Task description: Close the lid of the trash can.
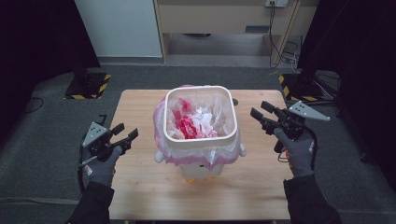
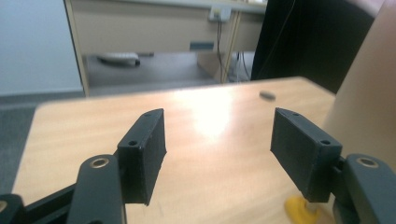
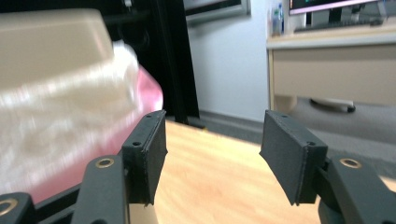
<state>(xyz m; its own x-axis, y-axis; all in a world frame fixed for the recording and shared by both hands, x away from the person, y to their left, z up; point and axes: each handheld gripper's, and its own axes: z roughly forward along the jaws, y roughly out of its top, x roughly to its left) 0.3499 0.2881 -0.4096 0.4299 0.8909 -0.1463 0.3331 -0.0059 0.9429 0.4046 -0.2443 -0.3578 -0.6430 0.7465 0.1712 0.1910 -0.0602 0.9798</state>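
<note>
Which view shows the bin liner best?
High view. It looks down on the whole pink bin liner folded over the white bin rim, rubbish inside. The right gripper view catches one blurred pink edge close up; the left gripper view gives just the bin's blurred wall.

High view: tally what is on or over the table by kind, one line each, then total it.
Waste bin, white, lined with a pink bag: 1
Hand-held grippers, left and right, both open and empty: 2
Small dark object on the table behind the bin, too small to identify: 1
Total: 4
</note>
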